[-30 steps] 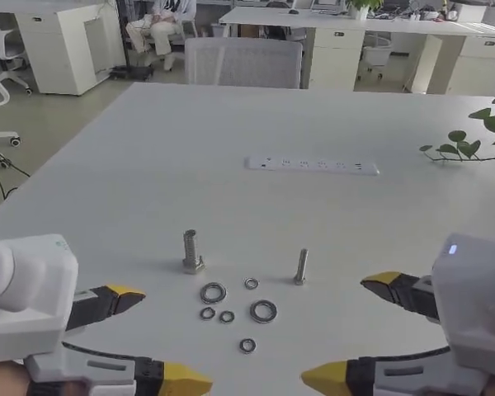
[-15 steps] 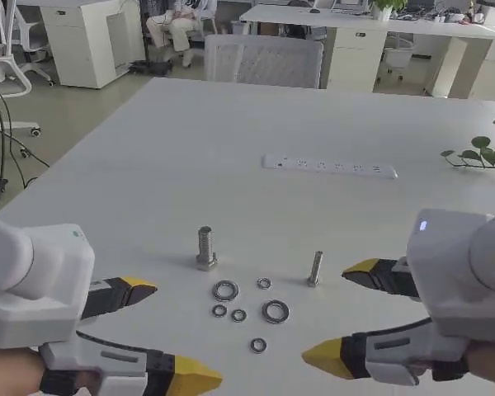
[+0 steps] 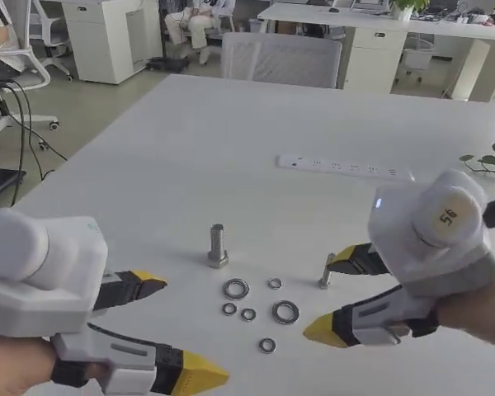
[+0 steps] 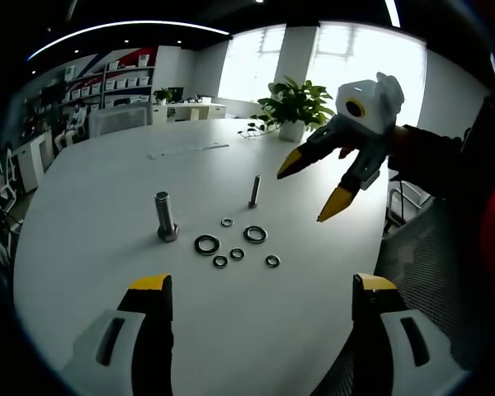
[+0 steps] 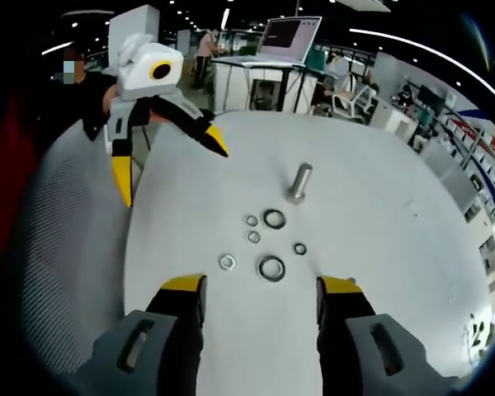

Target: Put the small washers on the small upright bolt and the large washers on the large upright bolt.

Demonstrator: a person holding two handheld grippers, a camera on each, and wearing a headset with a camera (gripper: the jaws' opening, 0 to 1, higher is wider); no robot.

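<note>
The large bolt (image 3: 218,246) and the thinner small bolt (image 3: 327,271) stand upright on the white table (image 3: 231,148). Between them lie two large washers (image 3: 236,289) (image 3: 285,312) and several small washers (image 3: 248,314), flat on the table. My right gripper (image 3: 322,297) is open, its far jaw tip close beside the small bolt, nothing held. My left gripper (image 3: 190,330) is open at the near left, clear of the washers. In the left gripper view my left gripper (image 4: 261,285) faces the large bolt (image 4: 163,216), small bolt (image 4: 255,190) and right gripper (image 4: 305,194). In the right gripper view my right gripper (image 5: 261,285) points at a large washer (image 5: 271,268).
A white power strip (image 3: 345,167) lies farther back on the table. A plant (image 3: 487,161) reaches in at the right edge. A grey chair (image 3: 282,59) stands at the far side, with desks and a seated person behind.
My right gripper has moved left and forward, to just beside the small bolt and washers. The head camera has shifted. The left gripper has barely moved, and both stay open.
</note>
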